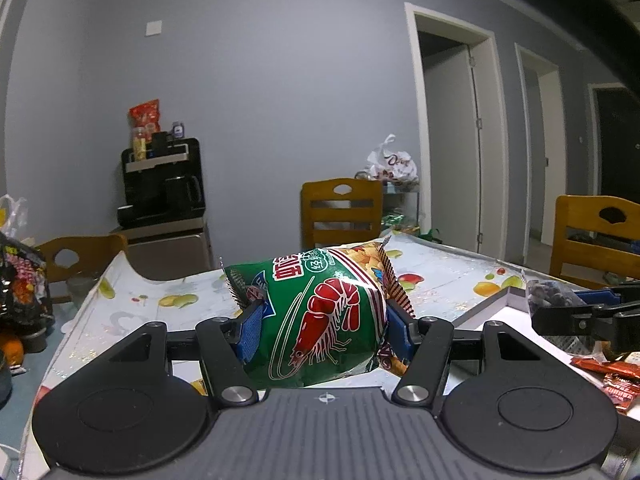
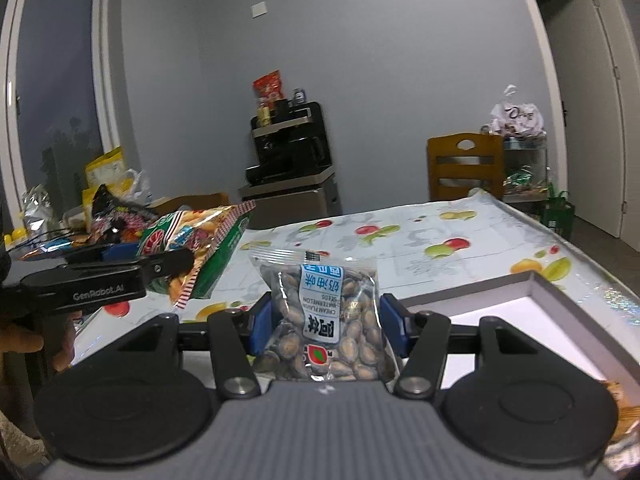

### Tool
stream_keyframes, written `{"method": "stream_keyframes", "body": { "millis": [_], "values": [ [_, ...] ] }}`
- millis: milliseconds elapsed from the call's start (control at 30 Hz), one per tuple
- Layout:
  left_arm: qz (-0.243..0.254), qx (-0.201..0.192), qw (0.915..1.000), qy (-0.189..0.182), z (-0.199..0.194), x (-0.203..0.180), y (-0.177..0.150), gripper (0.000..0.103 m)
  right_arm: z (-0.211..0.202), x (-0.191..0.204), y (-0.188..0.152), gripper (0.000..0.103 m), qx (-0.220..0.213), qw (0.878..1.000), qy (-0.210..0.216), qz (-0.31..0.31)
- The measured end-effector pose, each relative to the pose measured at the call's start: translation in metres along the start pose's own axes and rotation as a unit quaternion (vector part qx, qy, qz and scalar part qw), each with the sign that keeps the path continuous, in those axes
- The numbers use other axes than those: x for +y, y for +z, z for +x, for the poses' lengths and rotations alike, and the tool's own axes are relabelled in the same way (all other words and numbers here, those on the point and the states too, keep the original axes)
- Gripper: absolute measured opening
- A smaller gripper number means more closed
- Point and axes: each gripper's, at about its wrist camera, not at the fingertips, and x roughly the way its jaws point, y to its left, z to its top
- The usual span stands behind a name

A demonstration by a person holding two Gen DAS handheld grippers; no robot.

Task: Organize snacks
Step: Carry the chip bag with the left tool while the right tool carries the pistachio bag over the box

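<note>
Two snack packets are in hand at this moment, one per gripper. Left gripper (image 1: pixel 322 330) is clamped on a green shrimp-chip bag (image 1: pixel 320 312), blue pads pressing both sides, bag held clear above the counter (image 1: pixel 180 292). Right gripper (image 2: pixel 326 326) is clamped on a clear packet of watermelon seeds (image 2: pixel 324 320), also lifted off the counter surface. In the right wrist view the chip bag (image 2: pixel 200 248) shows to the left of the seed packet, apart from it.

One shallow white box (image 2: pixel 520 316) with a grey rim lies at the right-hand edge of the counter, just beside the right gripper. Its visible interior is bare white; judged the likely destination, neither held packet is in it yet. At least two red wrappers (image 1: pixel 608 372) lie beside the box at the near right, and an orange packet edge (image 2: pixel 624 404) shows at the same side; whether these are inside the box cannot be told.

One dark noodle-type bag (image 2: pixel 116 216) and mixed packets sit in a heap off the left edge of the counter, count not determinable.

Progress judged early to middling: two items picked, none confirmed placed, loose items remaining at both sides.

Two wooden chairs (image 1: pixel 340 208) are fully visible at the far edge, a third back partly.
</note>
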Motion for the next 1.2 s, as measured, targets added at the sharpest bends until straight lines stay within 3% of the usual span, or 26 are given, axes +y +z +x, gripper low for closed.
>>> {"method": "stream_keyframes", "body": {
  "millis": [567,833,1200],
  "values": [
    [0.018,0.007,0.9980,-0.060,0.032,-0.064,0.005,0.061,-0.038,-0.075,-0.002,0.056,-0.017,0.997,-0.059,0.037],
    [0.019,0.027,0.9946,-0.098,0.051,-0.093,0.002,0.062,-0.046,-0.103,-0.008,0.056,-0.014,0.995,-0.079,0.057],
    [0.012,0.081,0.9840,-0.158,0.097,-0.129,-0.010,0.062,-0.027,-0.132,-0.014,0.056,0.022,0.992,-0.105,0.060]
  ]
}}
